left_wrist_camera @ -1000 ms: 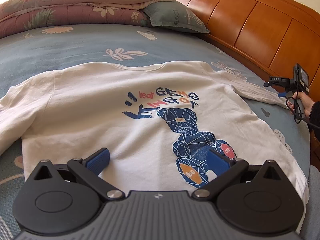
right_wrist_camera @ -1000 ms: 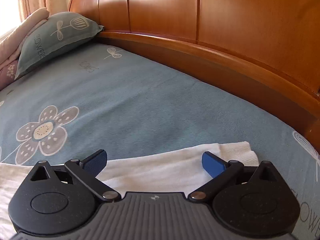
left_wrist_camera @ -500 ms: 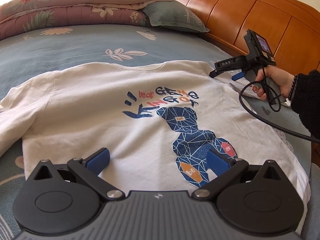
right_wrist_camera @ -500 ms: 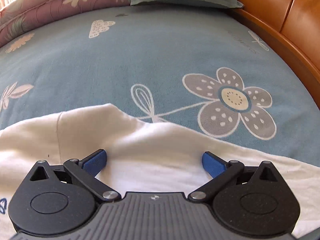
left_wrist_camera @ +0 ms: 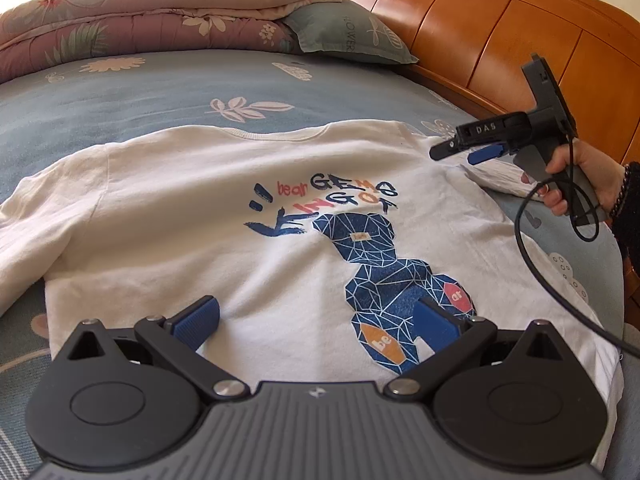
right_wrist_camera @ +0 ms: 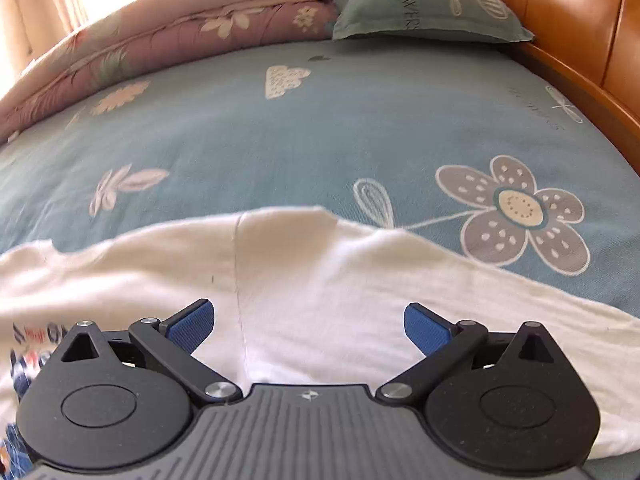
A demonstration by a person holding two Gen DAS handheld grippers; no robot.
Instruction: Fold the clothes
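1. T-shirt [left_wrist_camera: 208,248], white with a blue bear print [left_wrist_camera: 384,272], lies face up and spread flat on the blue floral bedsheet [left_wrist_camera: 160,92], collar toward the folded quilt [left_wrist_camera: 140,12] and pillow [left_wrist_camera: 348,36].
2. No fold is made yet, so this looks like the opening step: picking grasp points.
3. Left gripper [left_wrist_camera: 316,320] hangs over the lower hem area, fingers spread wide, holding nothing.
4. Right gripper [right_wrist_camera: 308,324] hovers above the shoulder seam beside the right sleeve [right_wrist_camera: 460,280], fingers likewise apart and empty (the left view shows a hand [left_wrist_camera: 580,176] carrying it near the headboard [left_wrist_camera: 500,36]).
5. Next, I judge, the right gripper must drop onto the sleeve or shoulder edge, pinch a single layer, and carry it inward across the chest.
6. The hem probably needs holding by the left so the body does not drag.
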